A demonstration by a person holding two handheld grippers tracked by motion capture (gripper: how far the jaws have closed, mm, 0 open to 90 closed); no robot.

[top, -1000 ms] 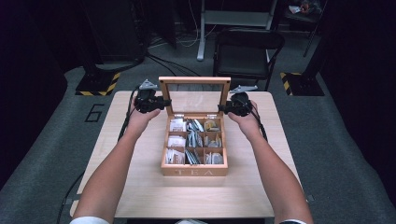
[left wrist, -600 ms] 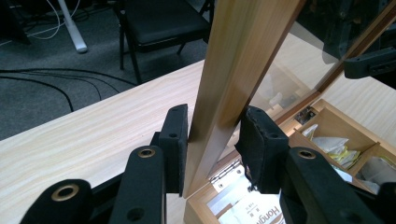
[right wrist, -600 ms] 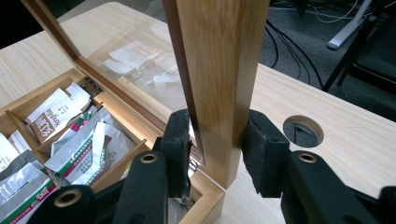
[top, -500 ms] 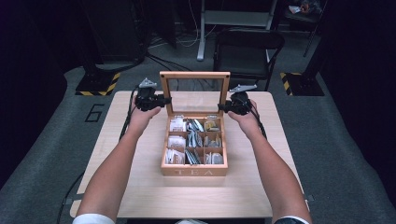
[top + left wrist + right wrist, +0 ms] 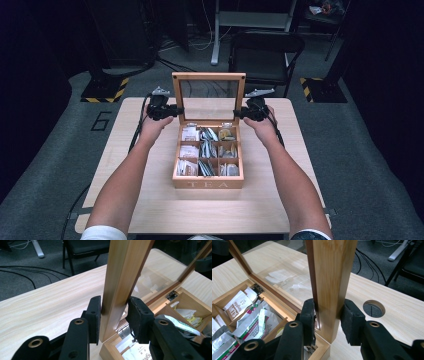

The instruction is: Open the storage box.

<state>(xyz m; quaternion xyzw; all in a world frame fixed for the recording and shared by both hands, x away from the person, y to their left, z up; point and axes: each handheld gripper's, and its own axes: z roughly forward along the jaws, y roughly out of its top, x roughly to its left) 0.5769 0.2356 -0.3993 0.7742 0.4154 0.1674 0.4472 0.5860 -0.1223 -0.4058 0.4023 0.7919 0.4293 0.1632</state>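
Dark floor and a black chair [image 5: 266, 47] lie beyond the pale wooden counter [image 5: 150, 205], where a wooden tea box [image 5: 208, 177] stands in the middle with its glass-paned lid [image 5: 208, 95] raised upright at the far side. On the box's front wall the letters "TEA" can be read. On the grey floor to the left of the counter a large "6" is marked. The left gripper [image 5: 165, 111] has its jaws clamped on the left post of the lid frame; in the left gripper view both pads press the wood of the lid [image 5: 122, 277]. The right gripper [image 5: 247, 112] straddles the right post, its jaws narrow about the lid [image 5: 332, 285]: one pad touches, the other looks pressed to the wood, though I cannot tell for sure. Sachets [image 5: 239, 303] fill the compartments; their printing is too small to read, and the jaws cut off the nearest ones. A round cable hole [image 5: 374, 308] sits just beside the right post.
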